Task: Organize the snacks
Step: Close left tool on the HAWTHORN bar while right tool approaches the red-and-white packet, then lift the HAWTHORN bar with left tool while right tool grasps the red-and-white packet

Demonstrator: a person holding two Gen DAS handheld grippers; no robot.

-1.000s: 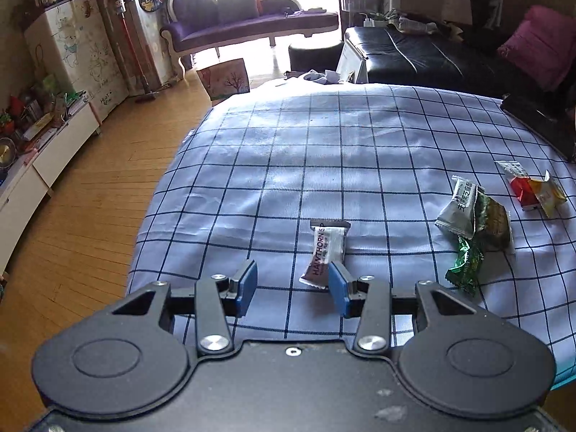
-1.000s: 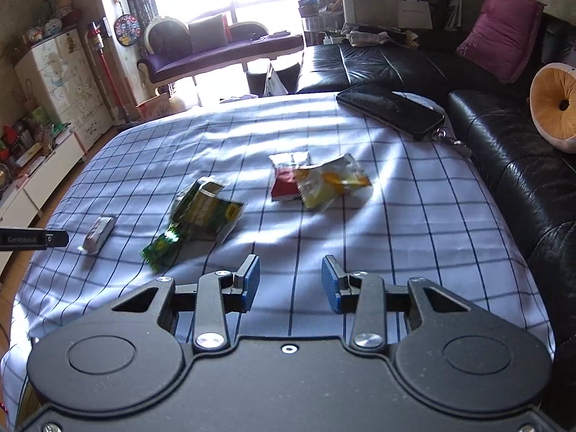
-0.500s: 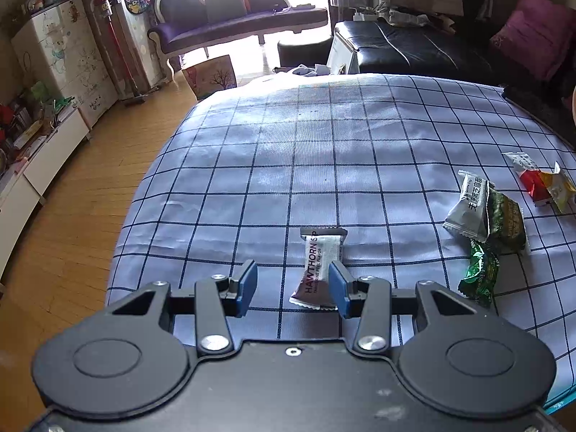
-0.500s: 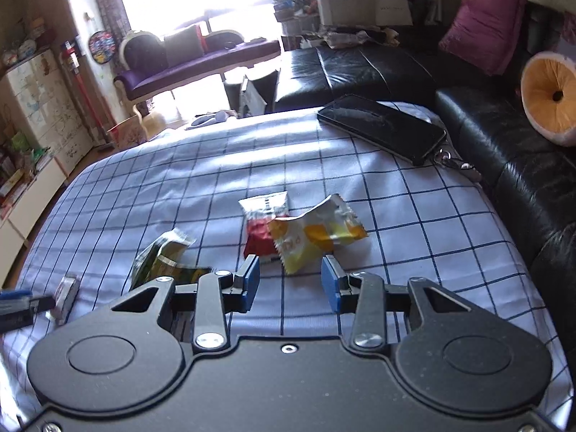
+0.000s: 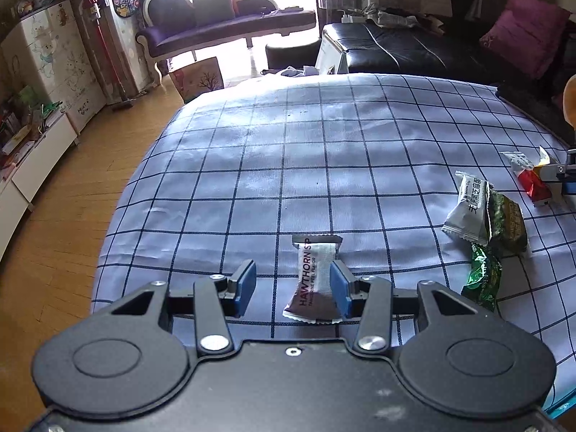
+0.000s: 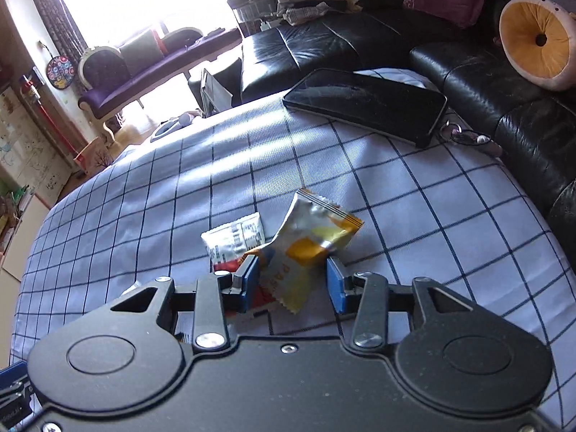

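Note:
A grey and brown hawthorn packet lies flat on the blue checked cloth. It sits between the fingers of my left gripper, close against the right pad, and the jaws are opening slightly without pinching it. A crumpled yellow packet rests on a red and white packet. My right gripper straddles the yellow packet's near end with its jaws opening; the right pad stands apart from it. In the left wrist view, the right gripper shows at the right edge by the red packet.
A white packet, a dark green one and a bright green one lie together between the two grippers. A black tablet and keys sit at the far right. A black sofa borders the table.
My right gripper moved forward onto the yellow packet, rolled, and its jaws widened. My left gripper crept forward so the hawthorn packet now lies further in between its fingers.

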